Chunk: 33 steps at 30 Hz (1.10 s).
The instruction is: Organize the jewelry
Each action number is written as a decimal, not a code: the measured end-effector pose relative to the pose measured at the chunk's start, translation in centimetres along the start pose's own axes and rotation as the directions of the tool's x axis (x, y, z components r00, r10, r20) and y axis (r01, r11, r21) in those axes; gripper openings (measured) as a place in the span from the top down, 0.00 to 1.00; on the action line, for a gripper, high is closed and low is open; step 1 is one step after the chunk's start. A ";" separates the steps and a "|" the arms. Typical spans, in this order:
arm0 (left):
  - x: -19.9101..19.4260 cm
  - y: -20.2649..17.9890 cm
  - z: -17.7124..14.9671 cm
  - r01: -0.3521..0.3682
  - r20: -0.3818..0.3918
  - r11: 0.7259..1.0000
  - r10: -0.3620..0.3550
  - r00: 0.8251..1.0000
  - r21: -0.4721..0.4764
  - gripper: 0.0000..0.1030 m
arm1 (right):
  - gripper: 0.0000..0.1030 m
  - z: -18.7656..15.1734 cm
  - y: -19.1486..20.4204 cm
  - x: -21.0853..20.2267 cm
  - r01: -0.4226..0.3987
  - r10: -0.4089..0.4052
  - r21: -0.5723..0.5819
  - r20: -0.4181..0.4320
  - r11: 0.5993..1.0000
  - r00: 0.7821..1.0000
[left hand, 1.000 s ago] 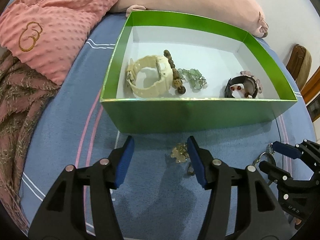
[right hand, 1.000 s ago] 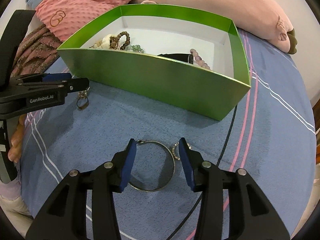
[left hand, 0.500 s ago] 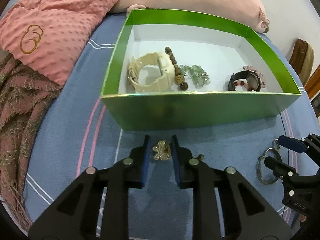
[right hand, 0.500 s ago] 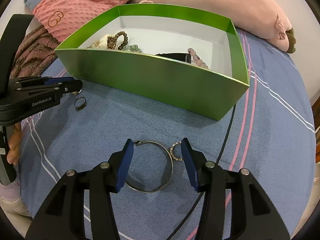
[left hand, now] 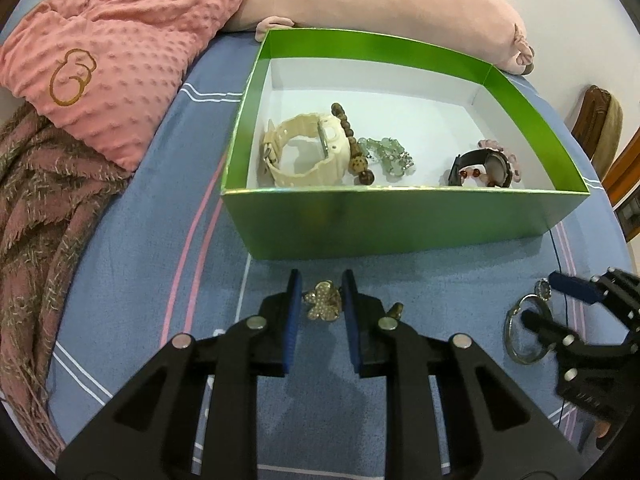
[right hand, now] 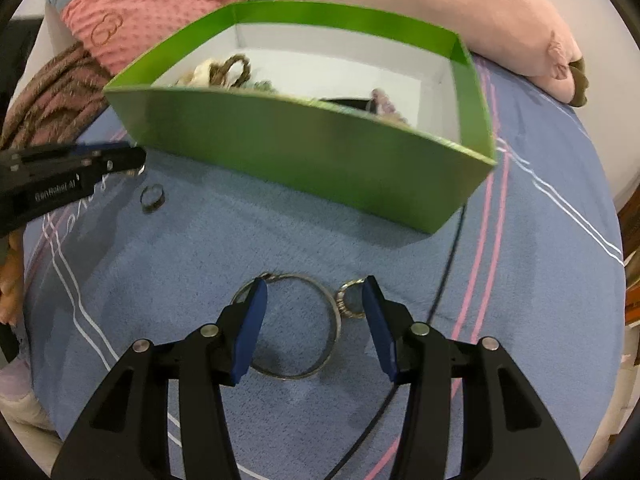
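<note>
The left gripper point(left hand: 320, 296) was clenched on a gold butterfly brooch point(left hand: 322, 306), its blue pads point(left hand: 293, 312) pressing both sides of the piece just in front of the green box point(left hand: 400, 224) that sat on the blue bedspread point(left hand: 120, 272). A small brown ring point(left hand: 394, 309) lay on the bedspread at about 3 o'clock from the brooch, beside the right-hand finger. Inside the box, a cream watch point(left hand: 304, 152) rested toward 9 o'clock, touching a string of brown wooden beads point(left hand: 352, 144), with a pale green beaded bracelet point(left hand: 386, 154) just beside those and a black watch point(left hand: 482, 164) with pink beads point(left hand: 504, 152) behind it toward 3 o'clock. The right gripper point(right hand: 312, 300) was released, its jaws spread wide over a large silver bangle point(right hand: 334, 328) lying flat on the bedspread, with a smaller studded ring point(right hand: 348, 300) touching the bangle's rim at 2 o'clock, close to the right-hand pad. A thin black cable point(right hand: 448, 264) ran across the bedspread past that ring. A pink dotted blanket point(left hand: 120, 40) and a pink plush toy point(left hand: 380, 0) lay beyond the box at 12 o'clock.
</note>
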<state>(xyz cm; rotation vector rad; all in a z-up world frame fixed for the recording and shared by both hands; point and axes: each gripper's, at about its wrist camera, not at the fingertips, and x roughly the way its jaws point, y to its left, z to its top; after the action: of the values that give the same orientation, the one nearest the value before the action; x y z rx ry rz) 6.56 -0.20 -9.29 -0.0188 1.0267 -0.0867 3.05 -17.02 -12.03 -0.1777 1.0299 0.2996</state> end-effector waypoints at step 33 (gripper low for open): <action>0.4 -0.8 0.0 -0.013 -0.008 1.000 0.013 1.000 0.021 0.80 | 0.93 -2.2 0.7 -0.7 0.019 -0.025 -0.109 -0.057 0.994 0.998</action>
<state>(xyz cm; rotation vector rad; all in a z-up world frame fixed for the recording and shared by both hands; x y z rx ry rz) 6.75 -1.01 -9.56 0.0075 1.0335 -0.0860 0.70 -17.14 -12.59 -0.2973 1.0693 0.3323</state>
